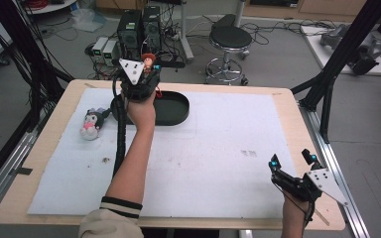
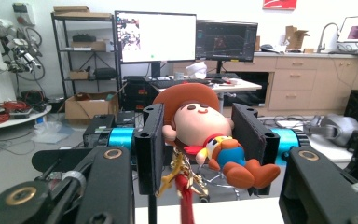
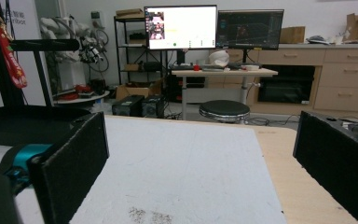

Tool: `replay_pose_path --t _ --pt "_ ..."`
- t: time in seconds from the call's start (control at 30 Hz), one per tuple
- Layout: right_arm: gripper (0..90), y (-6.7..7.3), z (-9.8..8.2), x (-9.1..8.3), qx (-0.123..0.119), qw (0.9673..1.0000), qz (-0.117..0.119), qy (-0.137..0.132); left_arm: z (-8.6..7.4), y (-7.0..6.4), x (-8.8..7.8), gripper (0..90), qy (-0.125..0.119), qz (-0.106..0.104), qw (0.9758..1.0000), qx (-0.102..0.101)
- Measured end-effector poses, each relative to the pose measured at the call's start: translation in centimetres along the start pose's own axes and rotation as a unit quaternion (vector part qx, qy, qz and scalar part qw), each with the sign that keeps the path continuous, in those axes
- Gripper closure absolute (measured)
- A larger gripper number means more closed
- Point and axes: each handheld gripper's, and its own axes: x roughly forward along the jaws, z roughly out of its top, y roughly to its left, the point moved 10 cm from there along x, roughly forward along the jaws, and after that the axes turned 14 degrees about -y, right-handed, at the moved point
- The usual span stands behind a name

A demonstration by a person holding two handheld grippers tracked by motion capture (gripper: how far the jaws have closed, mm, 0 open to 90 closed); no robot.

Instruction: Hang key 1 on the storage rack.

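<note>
My left gripper (image 1: 148, 67) clamps the cowboy doll keychain (image 2: 205, 135) above the black oval tray (image 1: 176, 110); my right gripper (image 1: 291, 159) rests agape. Next, I judge: lower and release.

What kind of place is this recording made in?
Most likely a robotics lab or workshop. Two monitors stand on a desk behind the table, computer towers and loose cables sit on the floor, and a metal shelf holds boxes and equipment.

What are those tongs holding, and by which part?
The left tongs pinch a cowboy doll by its head and body, its keychain dangling. The right tongs hold nothing.
</note>
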Motion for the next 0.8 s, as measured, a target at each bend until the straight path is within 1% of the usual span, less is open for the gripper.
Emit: replay_pose_path --t 0.03,0.13,0.17,0.2,0.33,0.5,0.6,0.67,0.73,0.8 --pt "2.5 -0.1 0.1 0.0 -0.004 1.0 0.0 -0.003 -0.1 0.0 0.1 56.1 0.0 0.002 1.0 0.001" --pt "2.5 -0.2 0.0 -0.1 0.003 1.0 -0.003 -0.001 -0.1 0.2 0.3 56.1 -0.003 0.008 1.0 0.003" --pt "2.5 -0.4 0.0 -0.1 0.0 1.0 -0.005 -0.002 -0.2 0.2 0.4 56.1 -0.002 0.008 1.0 0.003" --pt "2.5 -0.3 0.0 -0.1 0.004 1.0 -0.005 -0.001 -0.2 0.2 0.5 56.1 -0.002 0.01 0.9999 0.005" --pt "2.5 -0.5 0.0 -0.1 0.004 1.0 -0.005 -0.002 -0.5 0.2 0.8 56.0 0.0 0.014 0.9998 0.011" --pt "2.5 -0.4 0.0 -0.1 0.004 1.0 -0.004 -0.004 -1.0 -0.1 1.2 56.0 0.004 0.014 0.9998 0.016" --pt "2.5 -0.4 0.0 0.0 0.003 1.0 -0.003 -0.004 -1.0 -0.3 1.4 56.0 0.003 0.015 0.9998 0.016" --pt "2.5 -0.5 0.0 -0.1 0.007 1.0 -0.005 -0.003 -1.1 -0.4 1.6 56.0 0.004 0.015 0.9997 0.018" --pt "2.5 -0.6 0.0 -0.1 0.006 1.0 -0.007 -0.004 -1.1 -0.4 1.7 56.0 0.004 0.018 0.9997 0.019" --pt "2.5 -0.6 0.0 -0.1 0.009 0.9999 -0.007 -0.005 -1.1 -0.5 1.8 56.0 0.004 0.016 0.9997 0.019"
